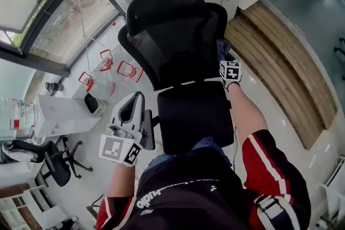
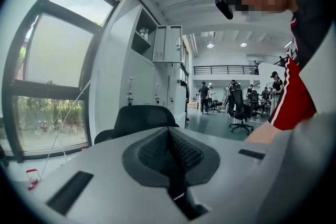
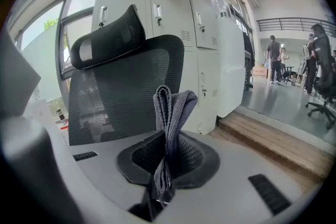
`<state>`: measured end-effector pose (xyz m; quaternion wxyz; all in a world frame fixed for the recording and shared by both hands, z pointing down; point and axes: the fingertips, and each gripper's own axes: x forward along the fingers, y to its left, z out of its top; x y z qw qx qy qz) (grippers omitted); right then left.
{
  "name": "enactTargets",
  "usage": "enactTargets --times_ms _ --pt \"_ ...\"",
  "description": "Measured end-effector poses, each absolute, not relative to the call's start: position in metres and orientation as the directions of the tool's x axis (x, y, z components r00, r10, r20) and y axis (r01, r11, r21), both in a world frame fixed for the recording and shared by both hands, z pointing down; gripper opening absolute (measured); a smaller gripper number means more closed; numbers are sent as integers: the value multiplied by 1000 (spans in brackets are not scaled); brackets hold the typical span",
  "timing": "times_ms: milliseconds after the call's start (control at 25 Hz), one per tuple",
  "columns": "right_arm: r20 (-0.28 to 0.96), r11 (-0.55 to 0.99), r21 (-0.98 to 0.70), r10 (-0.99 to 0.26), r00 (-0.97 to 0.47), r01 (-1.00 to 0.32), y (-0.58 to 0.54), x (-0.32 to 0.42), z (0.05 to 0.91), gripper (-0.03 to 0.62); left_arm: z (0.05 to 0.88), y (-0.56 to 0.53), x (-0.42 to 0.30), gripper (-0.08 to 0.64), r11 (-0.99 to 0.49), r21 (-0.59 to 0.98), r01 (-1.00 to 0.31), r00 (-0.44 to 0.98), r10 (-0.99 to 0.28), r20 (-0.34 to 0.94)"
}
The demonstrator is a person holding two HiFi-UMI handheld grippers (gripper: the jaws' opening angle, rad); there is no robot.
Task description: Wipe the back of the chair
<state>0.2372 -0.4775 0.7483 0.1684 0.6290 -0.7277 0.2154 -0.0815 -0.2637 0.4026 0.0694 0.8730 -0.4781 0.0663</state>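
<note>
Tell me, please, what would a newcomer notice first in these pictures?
The large black mesh office chair with a headrest stands in the middle, in front of the person. At the right edge of its back, the right gripper is shut on a folded grey woven cloth. The left gripper is held low at the left, its jaws together and empty.

Grey left gripper (image 1: 139, 97), red-white striped sleeves (image 1: 269, 161)
</note>
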Motion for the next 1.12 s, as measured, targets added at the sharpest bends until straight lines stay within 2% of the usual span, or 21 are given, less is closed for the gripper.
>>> enactTargets --times_ms 280,640,880,1120 --pt "511 93 -92 -850 -127 -991 -466 264 747 60 403 -261 -65 23 -550 56 -833 551 -817 171" --pt "496 104 -98 -857 -139 -990 -444 252 738 60 397 -244 -75 23 -554 60 -830 556 -818 149" --pt "493 144 -98 -852 -174 -985 -422 202 740 60 398 -226 -110 23 -537 74 -840 542 -829 139" --pt "516 232 -110 -818 -255 -966 -395 106 755 60 402 -210 -165 23 -497 93 -863 505 -852 139"
